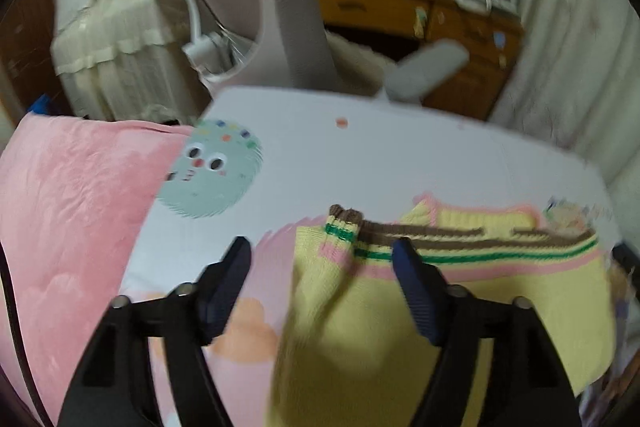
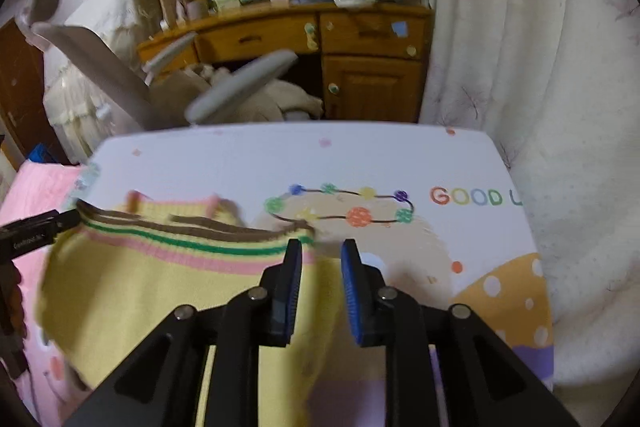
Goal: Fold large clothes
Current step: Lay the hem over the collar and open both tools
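A yellow knit sweater (image 1: pixel 500 291) with pink, green and brown stripes lies folded on the printed bed sheet (image 1: pixel 360 155). My left gripper (image 1: pixel 322 259) is open wide over the sweater's left corner, its jaws standing on either side of the striped hem without closing on it. In the right wrist view the sweater (image 2: pixel 160 287) fills the lower left. My right gripper (image 2: pixel 320 259) is open with a narrow gap at the sweater's right corner, holding nothing. The left gripper's body (image 2: pixel 32 231) shows at the sweater's far left edge.
A pink blanket (image 1: pixel 68 227) lies on the bed's left side. A grey office chair (image 2: pixel 236 87) and a wooden desk (image 2: pixel 360 39) stand beyond the bed's far edge. A white curtain (image 2: pixel 540 67) hangs along the right side.
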A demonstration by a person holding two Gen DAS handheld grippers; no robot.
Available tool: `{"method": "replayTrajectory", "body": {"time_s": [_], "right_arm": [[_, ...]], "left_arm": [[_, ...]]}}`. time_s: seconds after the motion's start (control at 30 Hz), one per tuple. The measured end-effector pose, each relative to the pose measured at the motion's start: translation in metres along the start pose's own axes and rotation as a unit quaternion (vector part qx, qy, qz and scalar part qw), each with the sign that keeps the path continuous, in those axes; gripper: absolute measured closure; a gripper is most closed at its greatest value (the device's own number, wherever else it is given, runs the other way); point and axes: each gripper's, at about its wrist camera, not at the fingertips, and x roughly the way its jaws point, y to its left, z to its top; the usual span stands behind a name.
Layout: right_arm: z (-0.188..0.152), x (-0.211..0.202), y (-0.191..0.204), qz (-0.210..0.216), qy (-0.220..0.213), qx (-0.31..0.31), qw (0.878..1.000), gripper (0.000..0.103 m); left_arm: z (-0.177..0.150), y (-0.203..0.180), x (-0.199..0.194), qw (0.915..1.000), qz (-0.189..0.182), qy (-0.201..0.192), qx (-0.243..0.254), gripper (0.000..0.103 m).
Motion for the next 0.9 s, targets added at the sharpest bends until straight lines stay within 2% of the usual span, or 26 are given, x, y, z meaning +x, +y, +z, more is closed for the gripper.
{"method": "replayTrajectory", "body": {"time_s": [0.13,0.2,0.27,0.3,0.4,0.47,0.5,0.57,0.7,0.8,0.9], "right_arm": [[-0.016,-0.019,0.042,0.048,-0.007,-0.007,0.999,0.083],[-0.027,-0.02,0.061,0.063,-0.003,-0.021,0.998,0.083],[-0.042,-0.017,0.082,0.061,0.003,-0.052,0.997,0.083],[-0.051,-0.012,0.089,0.051,0.011,-0.066,0.996,0.083],[-0.066,-0.001,0.082,0.025,0.028,-0.074,0.997,0.083],[-0.073,-0.003,0.065,0.028,0.013,-0.068,0.997,0.083],[-0.075,-0.005,0.058,0.01,0.008,-0.071,0.997,0.087],[-0.075,-0.008,0.046,0.003,0.006,-0.076,0.997,0.103],[-0.072,-0.013,0.035,0.003,0.0,-0.074,0.997,0.103],[-0.072,-0.01,0.038,-0.004,0.006,-0.071,0.997,0.103],[-0.066,-0.008,0.041,-0.012,0.019,-0.059,0.998,0.103]], "left_arm": [[-0.025,-0.015,-0.037,0.9992,-0.024,-0.027,-0.017,0.03],[-0.042,-0.023,-0.041,0.9987,-0.039,-0.022,-0.023,0.03],[-0.058,-0.029,-0.04,0.9993,-0.03,-0.016,-0.017,0.03],[-0.066,-0.031,-0.035,0.9998,-0.014,-0.01,-0.009,0.03],[-0.081,-0.025,-0.018,0.9997,0.021,0.012,0.003,0.03],[-0.086,-0.014,-0.014,0.9999,0.014,0.004,0.002,0.02],[-0.087,-0.009,-0.013,0.9999,0.011,0.003,0.003,0.019],[-0.086,-0.002,-0.01,0.9999,-0.008,0.006,0.003,0.018],[-0.085,0.006,-0.004,0.9994,-0.034,0.012,0.002,0.016],[-0.083,0.014,0.001,0.9978,-0.057,0.027,-0.023,0.014],[-0.079,0.016,0.001,0.9972,-0.06,0.038,-0.025,0.015]]}}
